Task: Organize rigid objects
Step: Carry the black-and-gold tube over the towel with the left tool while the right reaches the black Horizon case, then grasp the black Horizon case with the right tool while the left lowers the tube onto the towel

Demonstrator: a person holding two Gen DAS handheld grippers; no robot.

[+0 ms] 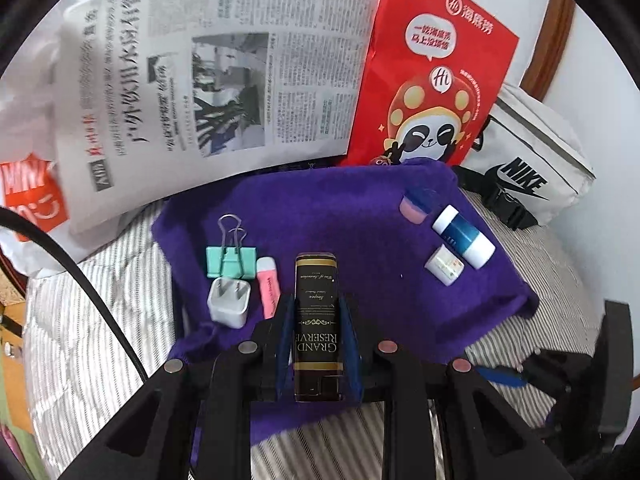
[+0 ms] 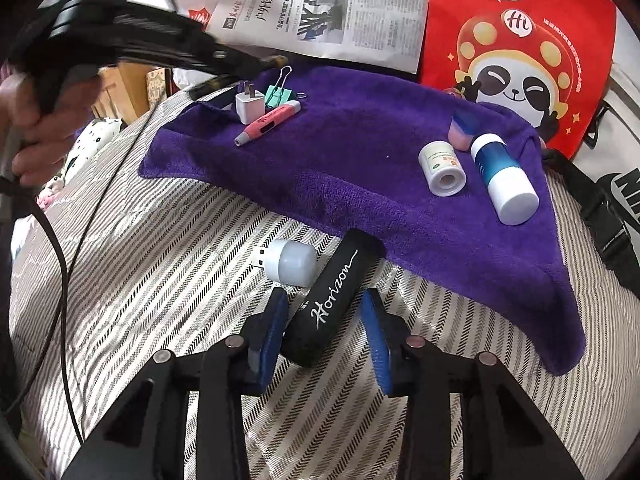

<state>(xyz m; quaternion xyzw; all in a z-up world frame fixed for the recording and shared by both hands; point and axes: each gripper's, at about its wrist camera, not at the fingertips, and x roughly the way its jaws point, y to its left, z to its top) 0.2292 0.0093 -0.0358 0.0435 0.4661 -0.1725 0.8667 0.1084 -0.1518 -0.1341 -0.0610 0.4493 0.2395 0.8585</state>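
My left gripper is shut on a black and gold "Grand Reserve" box, held above the near edge of the purple towel. On the towel's left lie a mint binder clip, a white plug and a pink pen. On its right are a blue and white bottle, a white tape roll and a pink and blue eraser. My right gripper straddles a black "Horizon" tube lying on the striped cover, jaws open, with a gap at the right pad. A white USB lamp lies beside the tube.
A newspaper and a red panda bag stand behind the towel, with a white Nike bag at the right. A person's hand holds the left gripper at the upper left of the right wrist view. Black cables trail over the striped cover.
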